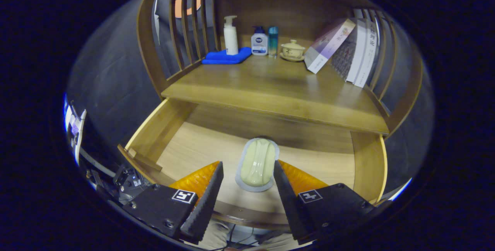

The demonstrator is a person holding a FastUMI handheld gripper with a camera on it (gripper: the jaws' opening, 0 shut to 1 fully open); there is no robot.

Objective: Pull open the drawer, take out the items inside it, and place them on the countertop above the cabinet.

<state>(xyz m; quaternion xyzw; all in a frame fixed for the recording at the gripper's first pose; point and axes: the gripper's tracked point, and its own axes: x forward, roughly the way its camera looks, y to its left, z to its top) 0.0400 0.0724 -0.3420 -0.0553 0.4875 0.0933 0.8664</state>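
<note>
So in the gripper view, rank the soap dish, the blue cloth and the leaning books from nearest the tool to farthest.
1. Soap dish: in the open drawer, between the open fingers of the tool.
2. Leaning books: on the countertop, far right.
3. Blue cloth: back left, under the pump bottle.
Books and cloth are close to call.

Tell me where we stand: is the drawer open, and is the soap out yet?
Done: the drawer is pulled open. In hand: the gripper is open, its fingers either side of the soap in its dish, which lies on the drawer floor, not gripped. Left: closing on it, lifting it and setting it on the countertop.
</note>
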